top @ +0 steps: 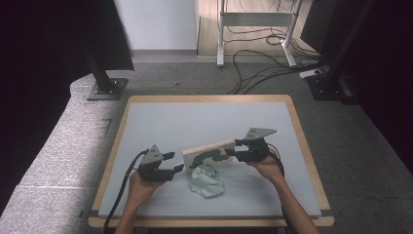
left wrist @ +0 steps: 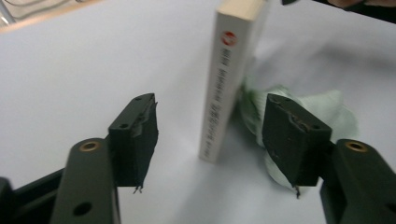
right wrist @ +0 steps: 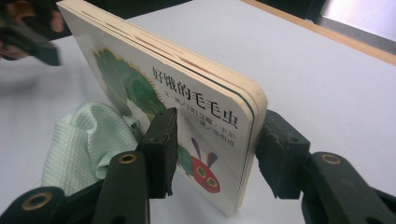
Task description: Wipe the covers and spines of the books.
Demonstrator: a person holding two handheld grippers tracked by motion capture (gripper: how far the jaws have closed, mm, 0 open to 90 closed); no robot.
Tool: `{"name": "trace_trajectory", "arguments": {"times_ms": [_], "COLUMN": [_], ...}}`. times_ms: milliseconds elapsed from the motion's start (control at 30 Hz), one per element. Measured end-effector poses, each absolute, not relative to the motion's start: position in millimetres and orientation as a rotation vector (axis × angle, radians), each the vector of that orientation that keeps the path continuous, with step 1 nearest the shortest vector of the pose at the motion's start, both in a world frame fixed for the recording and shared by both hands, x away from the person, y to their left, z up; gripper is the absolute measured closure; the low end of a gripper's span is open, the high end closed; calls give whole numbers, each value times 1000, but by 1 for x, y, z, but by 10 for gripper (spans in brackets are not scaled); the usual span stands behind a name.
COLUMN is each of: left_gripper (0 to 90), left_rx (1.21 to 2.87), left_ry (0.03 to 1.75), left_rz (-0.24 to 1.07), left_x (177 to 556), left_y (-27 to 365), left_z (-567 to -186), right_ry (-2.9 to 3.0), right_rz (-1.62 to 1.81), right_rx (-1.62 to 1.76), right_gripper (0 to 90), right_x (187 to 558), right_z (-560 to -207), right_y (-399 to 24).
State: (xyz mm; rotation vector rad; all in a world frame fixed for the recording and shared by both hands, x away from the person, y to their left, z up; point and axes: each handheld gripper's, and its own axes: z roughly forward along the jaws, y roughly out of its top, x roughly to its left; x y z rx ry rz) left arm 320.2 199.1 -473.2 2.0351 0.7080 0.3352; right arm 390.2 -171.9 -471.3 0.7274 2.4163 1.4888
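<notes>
A board book (right wrist: 187, 93) with a green caterpillar on its cover stands on edge over the grey table (top: 204, 117). My right gripper (right wrist: 217, 135) is shut on the book's near end, one pad on the cover and one on the back. In the high view the book (top: 209, 148) runs leftwards from the right gripper (top: 233, 148) towards the left gripper (top: 178, 162). The left gripper (left wrist: 210, 112) is open, its jaws flanking the book's white spine (left wrist: 226, 79) without touching it. A crumpled pale green cloth (top: 207, 180) lies on the table beside the book.
The table has a wooden rim (top: 292, 112), and bare grey surface lies beyond the book and to both sides. Cables (top: 263, 63) and stand feet are on the floor behind the table. The cloth (left wrist: 327, 109) sits close to the left gripper's right jaw.
</notes>
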Motion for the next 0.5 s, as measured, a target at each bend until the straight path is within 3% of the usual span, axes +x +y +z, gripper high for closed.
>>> {"name": "trace_trajectory", "arguments": {"times_ms": [167, 500], "left_gripper": [274, 272], "left_rx": [2055, 2089], "left_ry": [674, 595], "left_rz": [311, 256], "left_x": [306, 287], "left_y": [200, 174], "left_z": [-470, -475], "right_ry": [2417, 2423], "right_rz": [1472, 1441], "right_rx": [738, 756], "right_gripper": [496, 484], "right_x": [392, 392], "right_z": [-470, -468], "right_y": [-169, -166]}}
